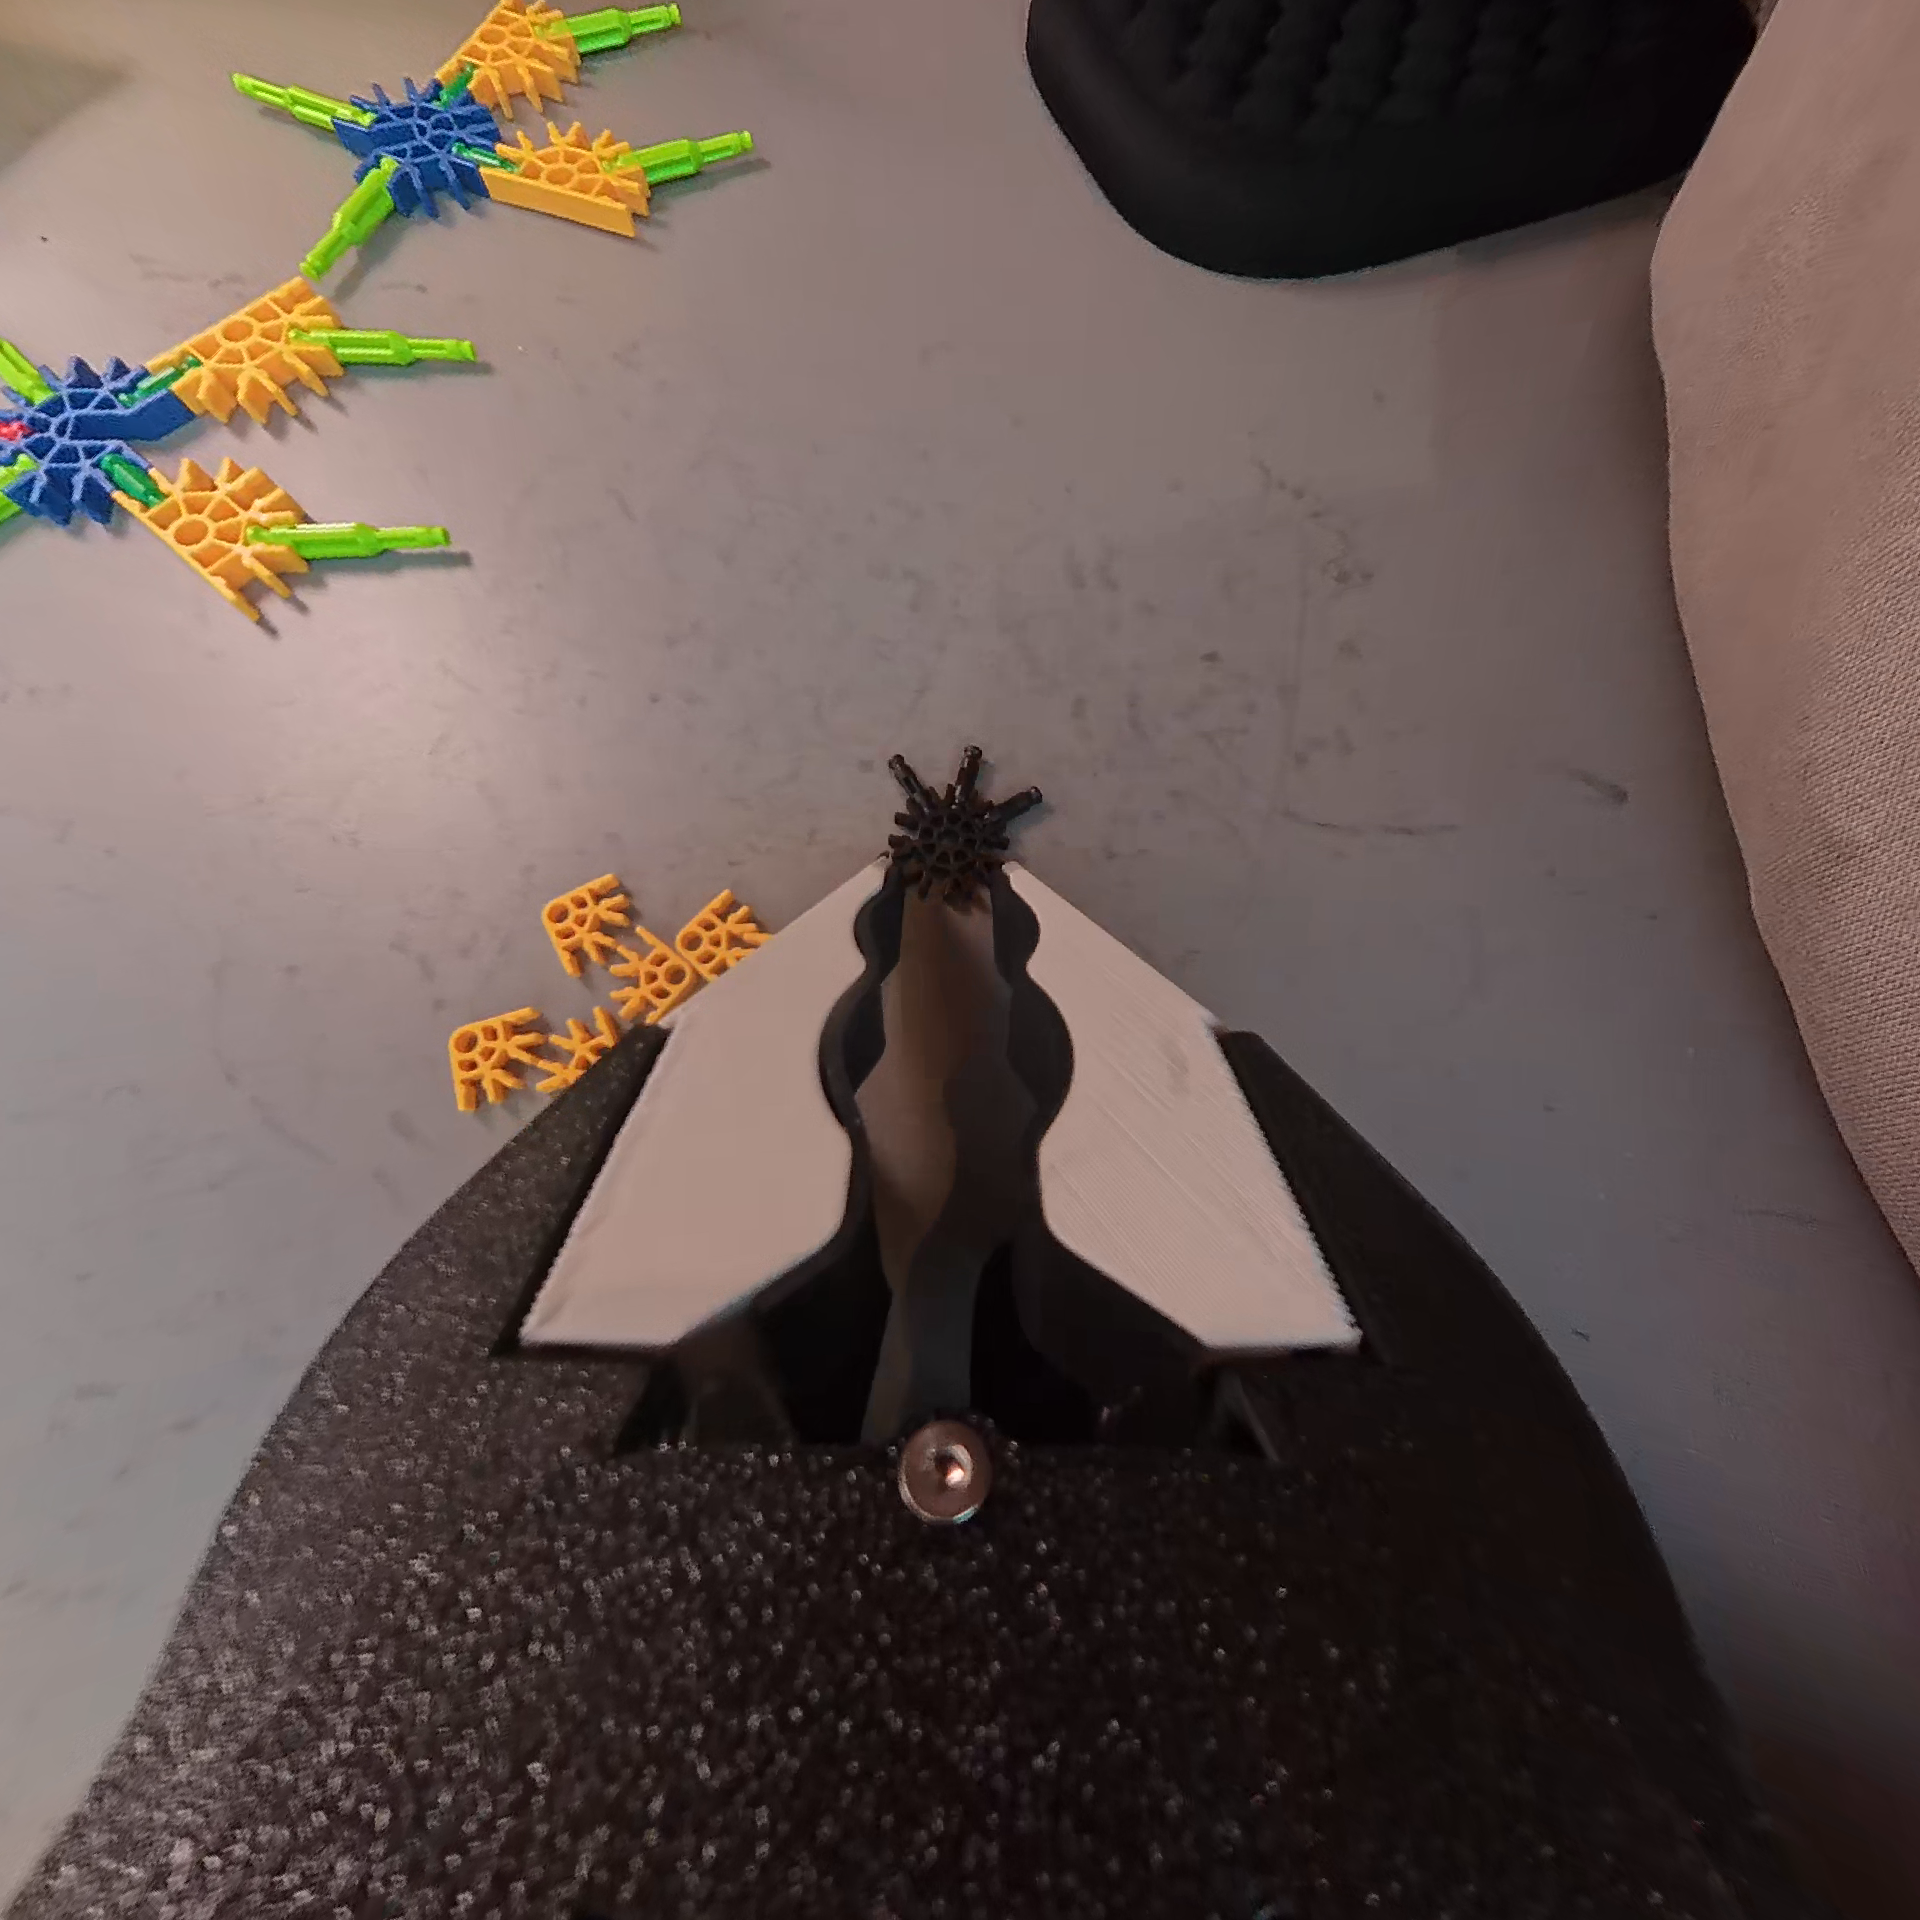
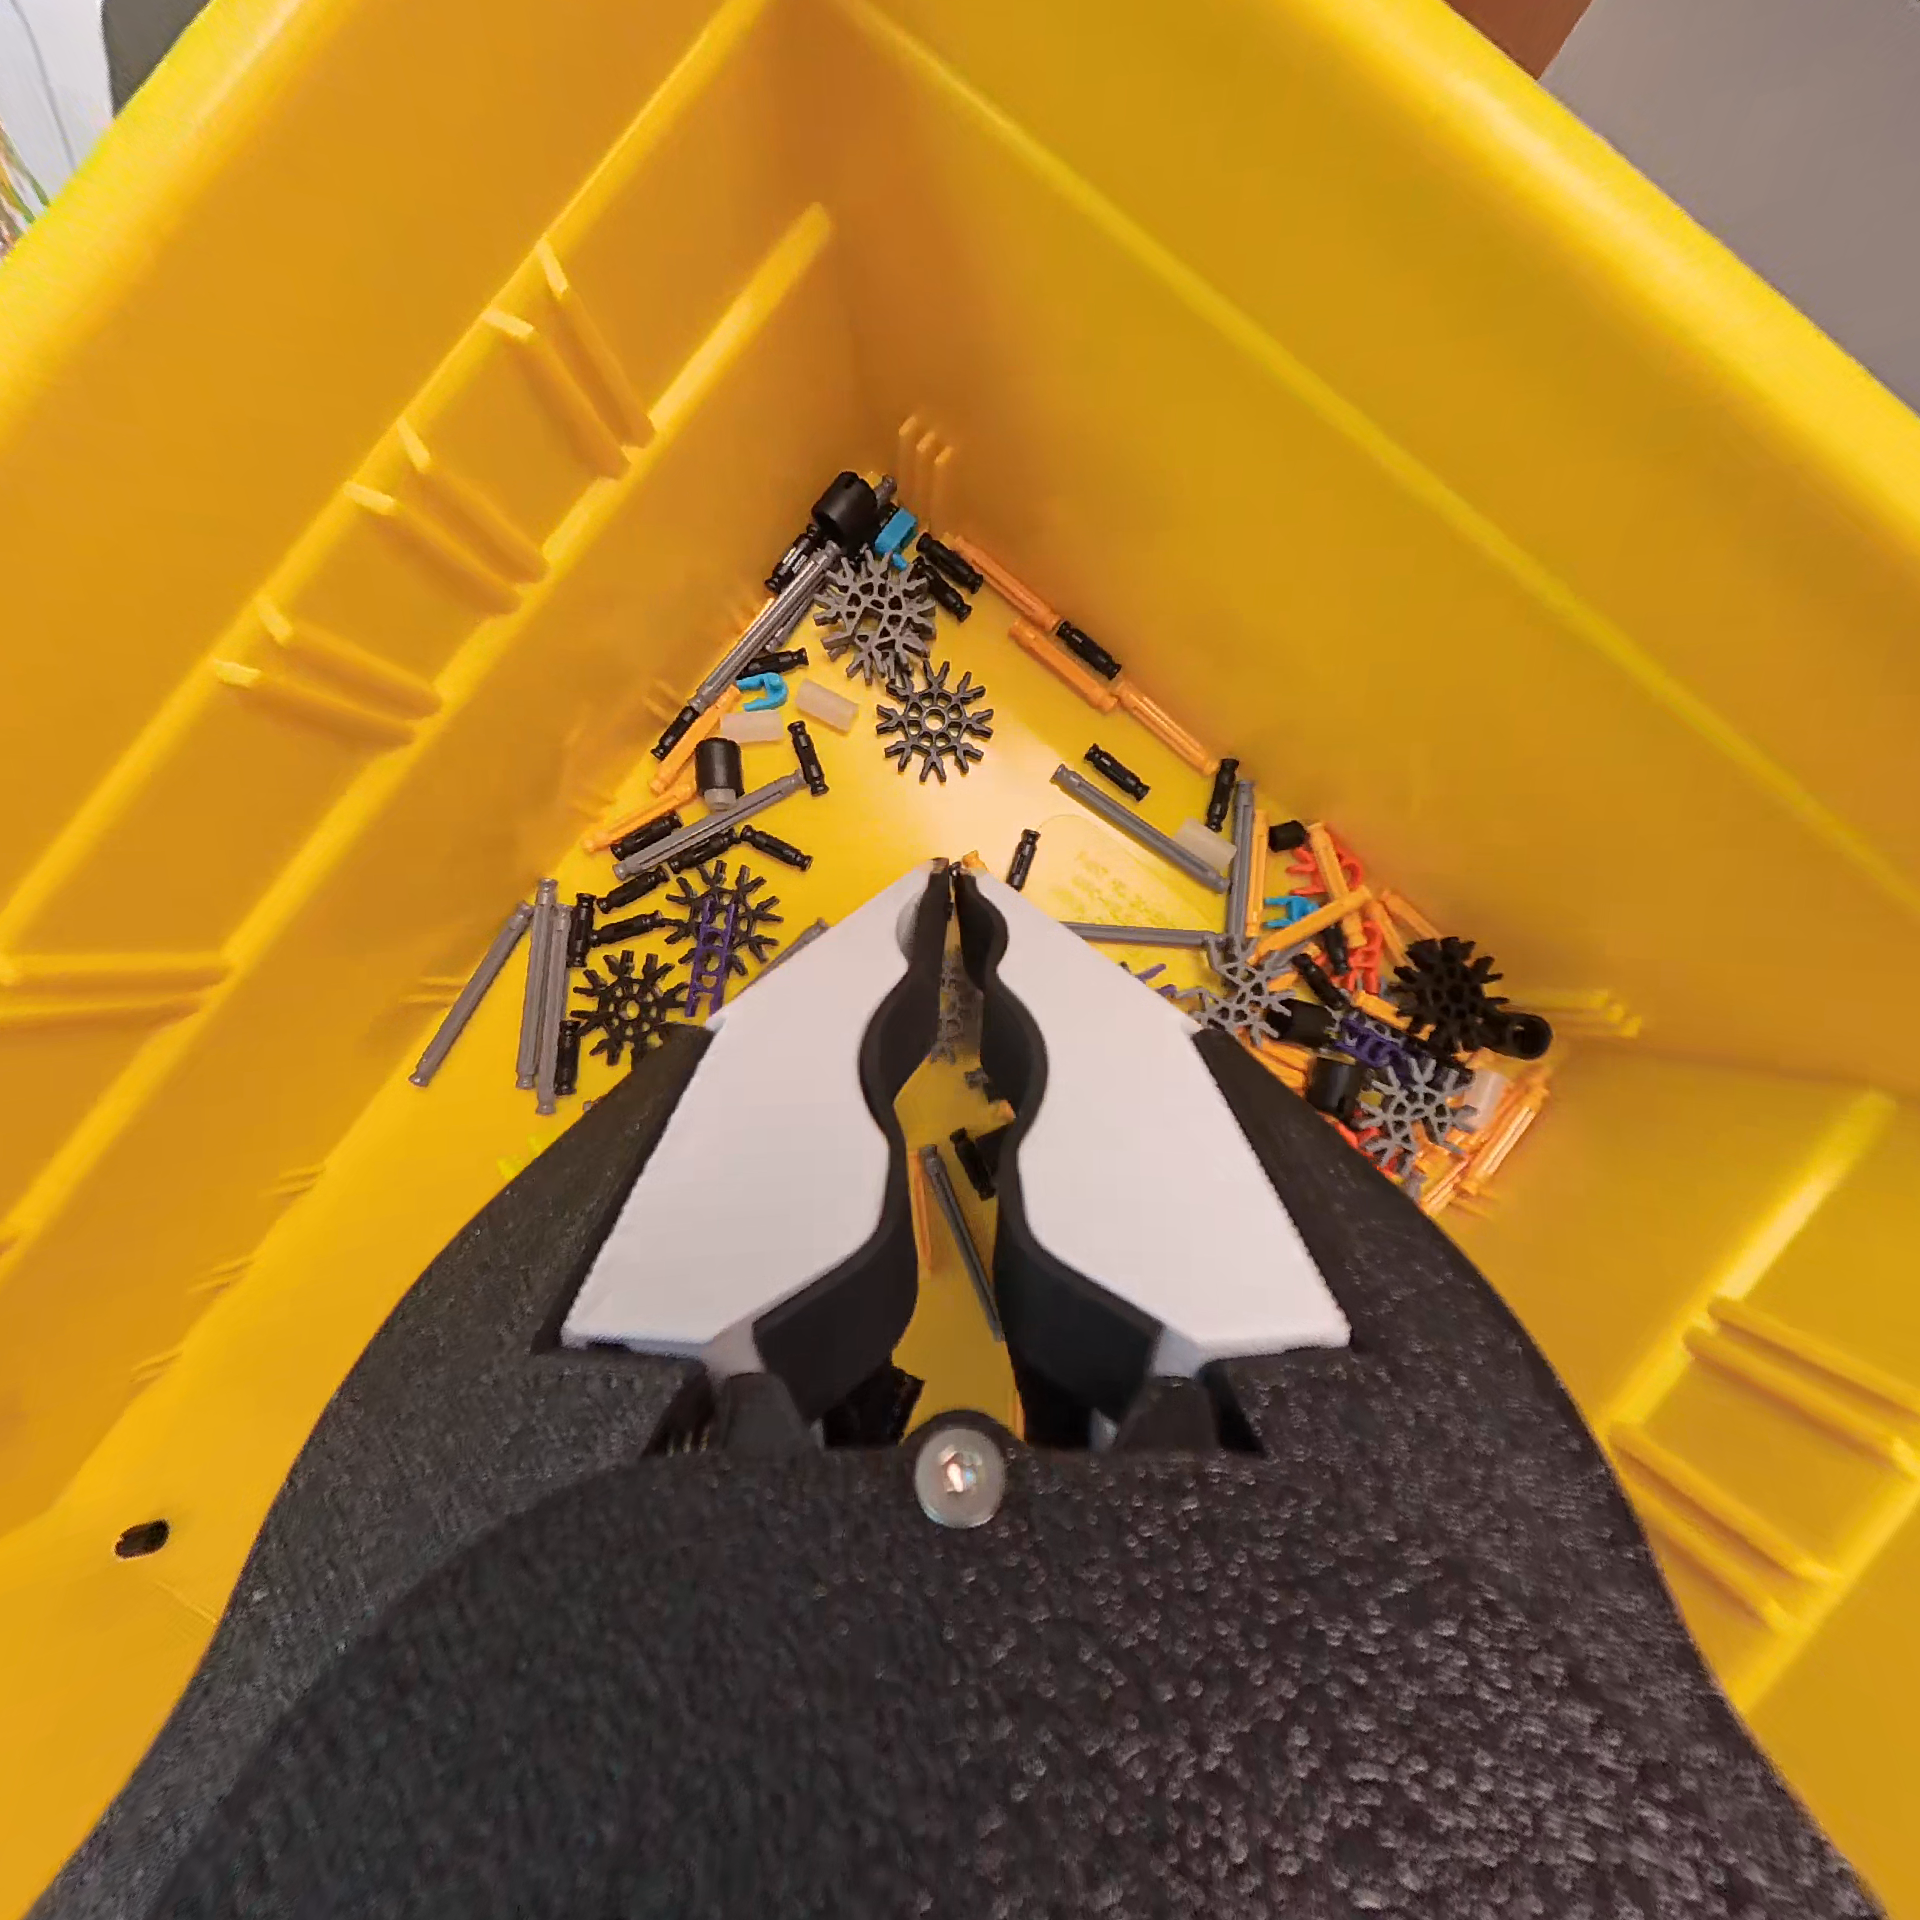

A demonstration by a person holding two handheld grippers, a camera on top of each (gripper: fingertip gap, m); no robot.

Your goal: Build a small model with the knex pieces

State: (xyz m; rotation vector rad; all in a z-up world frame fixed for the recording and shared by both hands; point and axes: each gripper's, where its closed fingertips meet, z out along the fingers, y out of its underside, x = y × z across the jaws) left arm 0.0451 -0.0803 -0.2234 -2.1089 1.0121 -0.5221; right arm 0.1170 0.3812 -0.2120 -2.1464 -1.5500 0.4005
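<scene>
Left wrist view: spiky black connector [image 1: 948,840] between fingers [image 1: 774,1091].

A grey table [image 1: 935,520] carries two blue-yellow-green rod assemblies [image 1: 499,145] at its far left edge, loose yellow connectors [image 1: 644,977] nearer, a black ribbed pad [image 1: 1351,125] at the far edge – elsewhere, a yellow bin [image 2: 1247,364] holds scattered rods and snowflake connectors [image 2: 933,720]

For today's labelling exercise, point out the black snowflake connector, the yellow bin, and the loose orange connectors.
black snowflake connector [image 1: 948,844], left wrist view, hub.
yellow bin [image 2: 1299,436], right wrist view, inner wall.
loose orange connectors [image 1: 587,920], left wrist view, topmost piece.
</scene>
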